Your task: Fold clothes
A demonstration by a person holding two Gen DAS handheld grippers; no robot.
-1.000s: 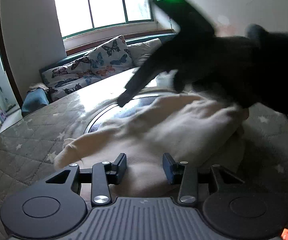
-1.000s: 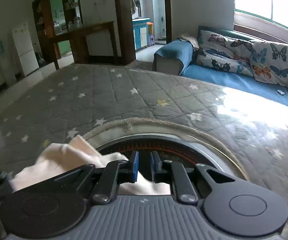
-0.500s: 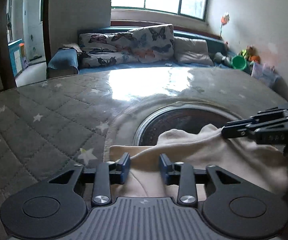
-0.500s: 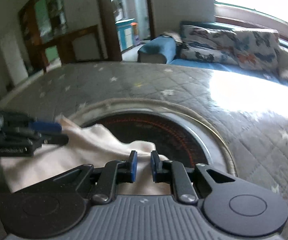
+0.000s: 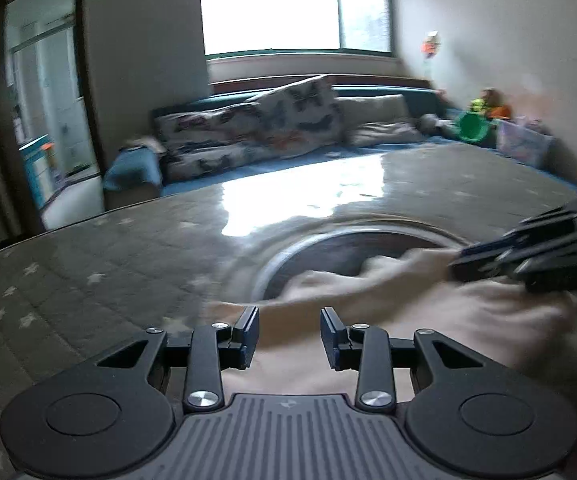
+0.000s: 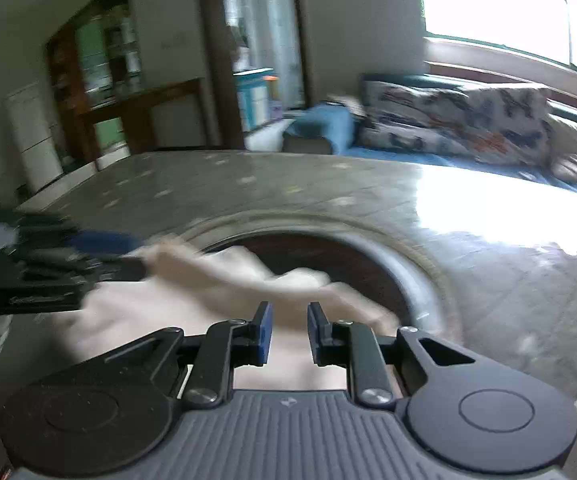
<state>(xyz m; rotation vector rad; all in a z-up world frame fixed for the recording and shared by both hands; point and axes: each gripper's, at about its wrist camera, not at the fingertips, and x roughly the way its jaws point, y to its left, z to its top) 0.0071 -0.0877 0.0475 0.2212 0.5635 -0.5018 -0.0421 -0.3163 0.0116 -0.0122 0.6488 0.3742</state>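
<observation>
A cream garment (image 5: pixel 428 320) lies bunched on the grey star-quilted table (image 5: pixel 88 280), partly over a round inset plate (image 5: pixel 328 248). My left gripper (image 5: pixel 289 334) is open just above the garment's near edge, holding nothing. My right gripper (image 6: pixel 288 334) is open with a narrower gap, low over the same garment (image 6: pixel 224 280). The right gripper also shows at the right of the left wrist view (image 5: pixel 528 256), touching the cloth. The left gripper shows at the left of the right wrist view (image 6: pixel 48 268). Both views are motion-blurred.
A sofa with butterfly cushions (image 5: pixel 256 132) stands beyond the table under a bright window. A doorway (image 5: pixel 48 120) is at the left. Toys and a green bowl (image 5: pixel 474 126) sit at the far right. A wooden sideboard (image 6: pixel 128 112) stands behind the table.
My right gripper has opened from nearly shut. My left gripper has opened a little wider. Both have shifted over the garment, and the cloth's far edge has been stretched out between them.
</observation>
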